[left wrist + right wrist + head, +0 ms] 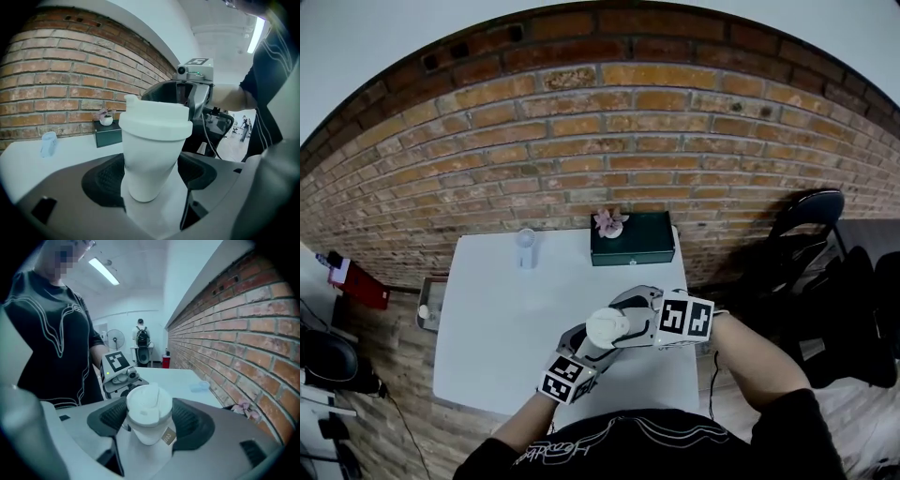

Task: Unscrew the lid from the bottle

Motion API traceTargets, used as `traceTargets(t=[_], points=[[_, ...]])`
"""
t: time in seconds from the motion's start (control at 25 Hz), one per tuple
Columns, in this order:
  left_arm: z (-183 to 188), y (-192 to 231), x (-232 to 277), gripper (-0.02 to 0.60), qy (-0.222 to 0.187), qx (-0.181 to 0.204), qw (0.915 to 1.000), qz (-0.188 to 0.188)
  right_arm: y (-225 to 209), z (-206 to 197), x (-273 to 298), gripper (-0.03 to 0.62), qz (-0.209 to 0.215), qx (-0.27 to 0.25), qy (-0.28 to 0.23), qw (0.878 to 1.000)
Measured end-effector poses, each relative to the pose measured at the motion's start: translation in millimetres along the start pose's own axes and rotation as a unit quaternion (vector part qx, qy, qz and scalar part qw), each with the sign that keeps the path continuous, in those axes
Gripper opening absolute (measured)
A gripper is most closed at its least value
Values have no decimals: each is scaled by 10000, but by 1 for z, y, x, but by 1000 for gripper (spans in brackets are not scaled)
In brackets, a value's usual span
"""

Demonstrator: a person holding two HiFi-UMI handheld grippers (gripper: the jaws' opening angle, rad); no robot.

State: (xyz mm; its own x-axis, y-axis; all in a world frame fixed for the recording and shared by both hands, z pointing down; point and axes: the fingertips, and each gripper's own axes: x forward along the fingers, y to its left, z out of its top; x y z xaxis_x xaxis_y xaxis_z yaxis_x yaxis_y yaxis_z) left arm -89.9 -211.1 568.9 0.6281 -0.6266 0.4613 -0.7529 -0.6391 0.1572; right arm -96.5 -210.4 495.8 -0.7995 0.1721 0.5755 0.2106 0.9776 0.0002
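A white bottle (602, 339) with a white lid (607, 324) hangs over the near part of the white table (502, 328), held between both grippers. My left gripper (592, 349) comes from below left and is shut on the bottle's body (151, 164), a dark pad pressing each side. My right gripper (628, 317) comes from the right and is shut on the lid (149, 408), with both pads against its rim. The left gripper view has the lid (155, 123) upright, with the right gripper's marker cube (197, 63) behind it. A small tag (168, 437) hangs under the lid.
A dark green box (635, 244) with a small pink flower pot (609, 223) stands at the table's far edge by the brick wall. A clear cup (526, 247) stands far left. A black chair (806, 244) is at the right, a tray (429, 305) on the floor at the left.
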Motion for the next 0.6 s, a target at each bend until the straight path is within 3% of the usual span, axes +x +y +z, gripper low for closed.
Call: traceTargets(t=[0.32,0.6], points=[[2,0,0,369,8,16,10000,-53,1,2,0,299,1146,-767,584,9887],[2,1,-1,368,-42,21,10000,-76,1,3,1,301,1317,-755,560,9868]])
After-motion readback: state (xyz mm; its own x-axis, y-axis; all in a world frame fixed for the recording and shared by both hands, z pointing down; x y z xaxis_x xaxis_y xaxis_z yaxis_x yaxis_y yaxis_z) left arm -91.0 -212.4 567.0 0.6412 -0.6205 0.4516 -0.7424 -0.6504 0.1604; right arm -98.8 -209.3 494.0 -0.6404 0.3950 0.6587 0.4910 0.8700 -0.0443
